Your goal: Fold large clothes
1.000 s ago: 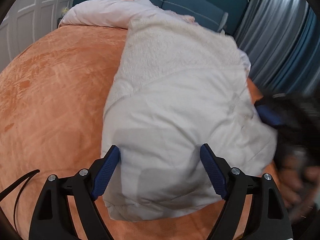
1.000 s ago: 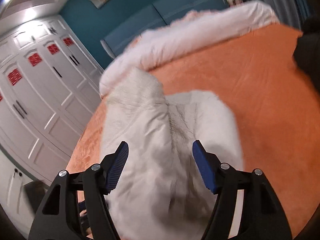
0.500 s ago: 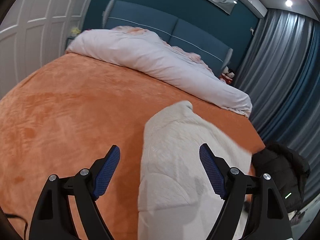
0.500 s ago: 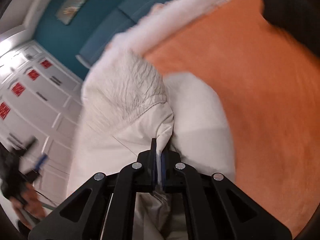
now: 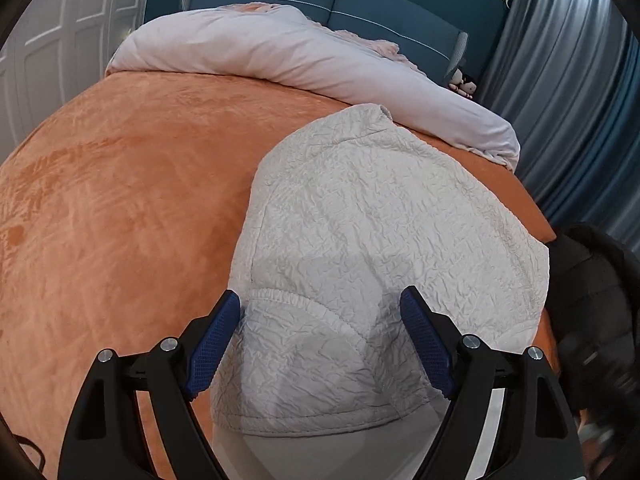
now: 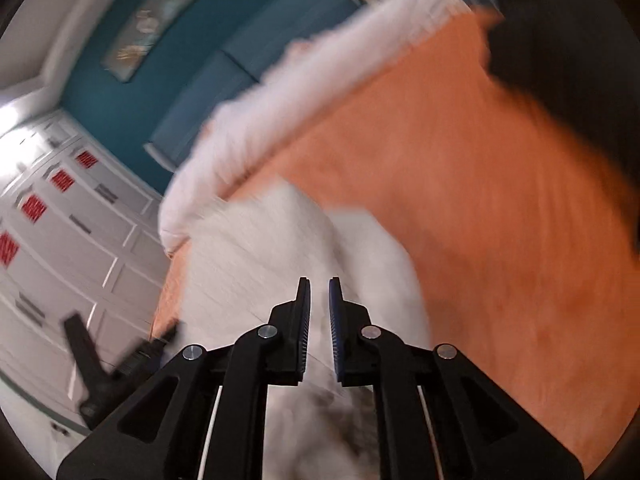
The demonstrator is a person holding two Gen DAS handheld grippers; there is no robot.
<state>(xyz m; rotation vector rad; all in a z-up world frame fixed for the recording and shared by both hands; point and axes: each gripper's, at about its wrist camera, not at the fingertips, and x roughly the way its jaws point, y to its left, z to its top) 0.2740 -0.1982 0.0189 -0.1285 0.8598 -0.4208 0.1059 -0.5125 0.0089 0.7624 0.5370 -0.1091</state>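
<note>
The left gripper point(image 5: 320, 336) stands wide over the near hem of the crinkled white quilted garment point(image 5: 372, 232), pads clear of the cloth. The right gripper point(image 6: 319, 316) shows a narrow gap; its jaws have just been opening after closing, and nothing visibly sits between the pads, though blur hampers the reading. The garment lies as a compact bundle on the orange velvety bedspread point(image 5: 120, 200), towards its right side: judged partly folded, further folds outstanding. The garment's underside layers are hidden. Beyond lies a pale pink rolled duvet point(image 5: 280, 56). A dark object at right is cut off.
</note>
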